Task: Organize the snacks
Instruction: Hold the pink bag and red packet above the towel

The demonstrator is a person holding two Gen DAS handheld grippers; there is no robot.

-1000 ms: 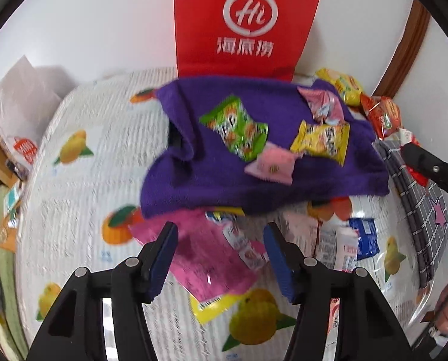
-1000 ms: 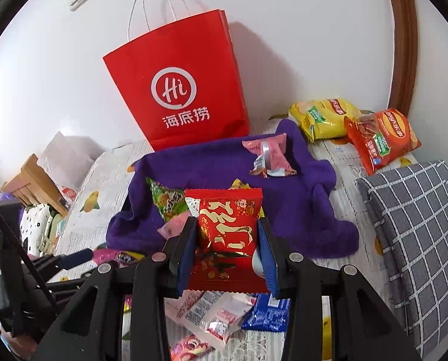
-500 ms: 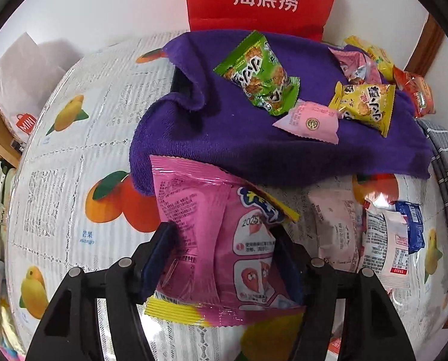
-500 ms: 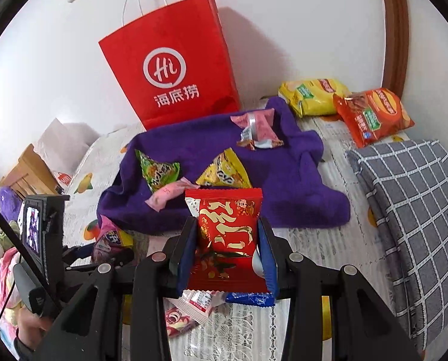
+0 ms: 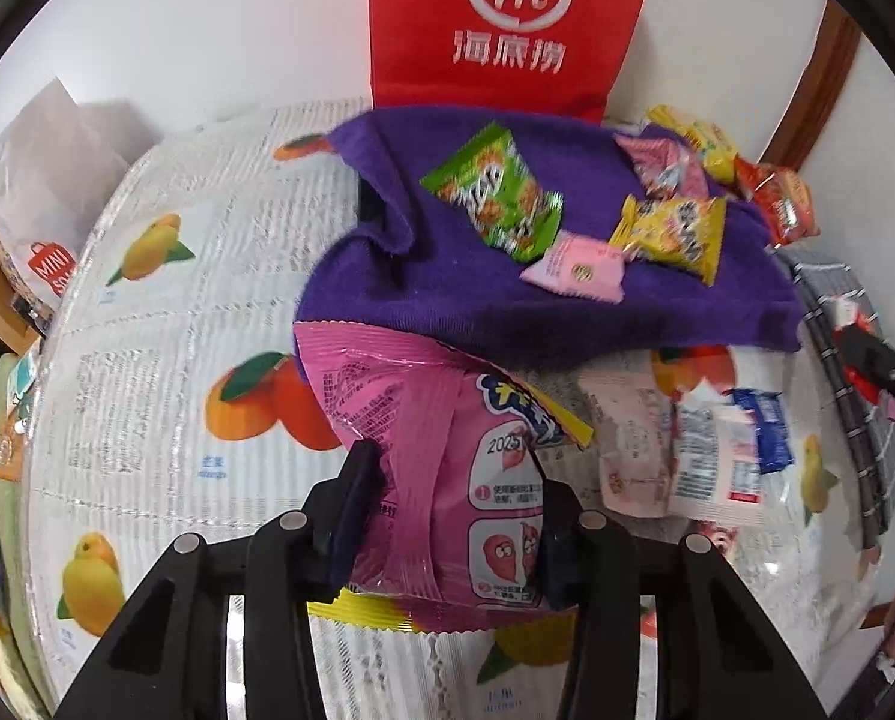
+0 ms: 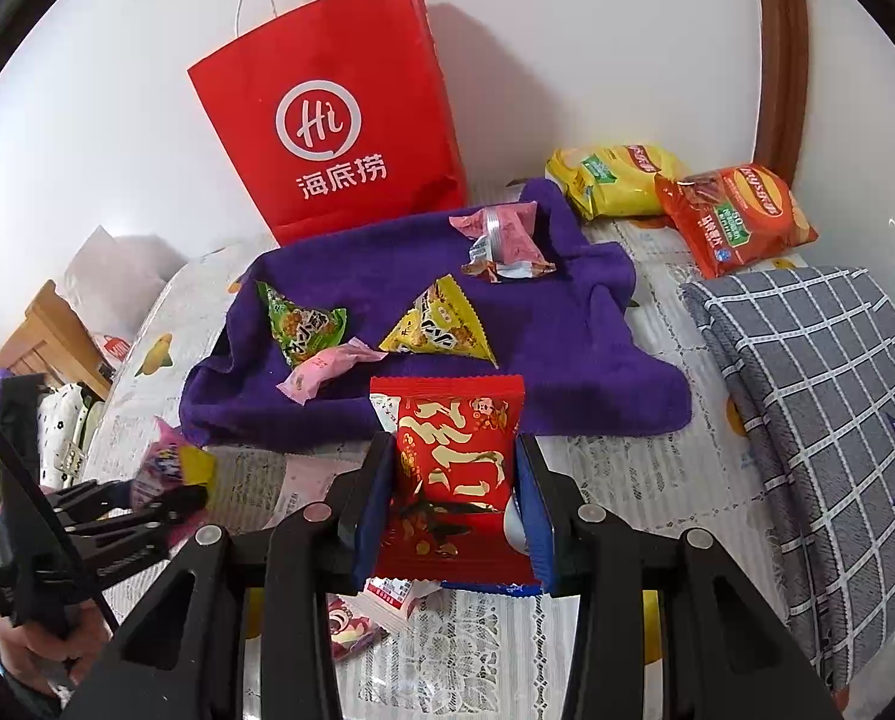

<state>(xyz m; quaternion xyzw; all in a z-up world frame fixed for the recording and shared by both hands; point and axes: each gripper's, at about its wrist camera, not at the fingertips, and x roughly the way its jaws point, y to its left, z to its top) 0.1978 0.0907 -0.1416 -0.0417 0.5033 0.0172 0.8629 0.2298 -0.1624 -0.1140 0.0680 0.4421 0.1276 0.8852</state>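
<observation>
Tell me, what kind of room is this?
Probably a bedroom at home: a folded checked quilt lies on the fruit-print cover, a red paper bag leans on the wall, and snacks sit on a purple towel.

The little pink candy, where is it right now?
The small pink candy lies on the purple towel, near its front edge in the right wrist view, between the green snack packet and the yellow triangular packet.

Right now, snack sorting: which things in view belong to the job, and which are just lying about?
Job:
- pink packet, left gripper closing on it
- red packet, clamped in right gripper
- purple towel with green packet, yellow packet, pink candy
- loose packets on the tablecloth

Lying about:
- red paper bag
- checked cushion
- white bag
</observation>
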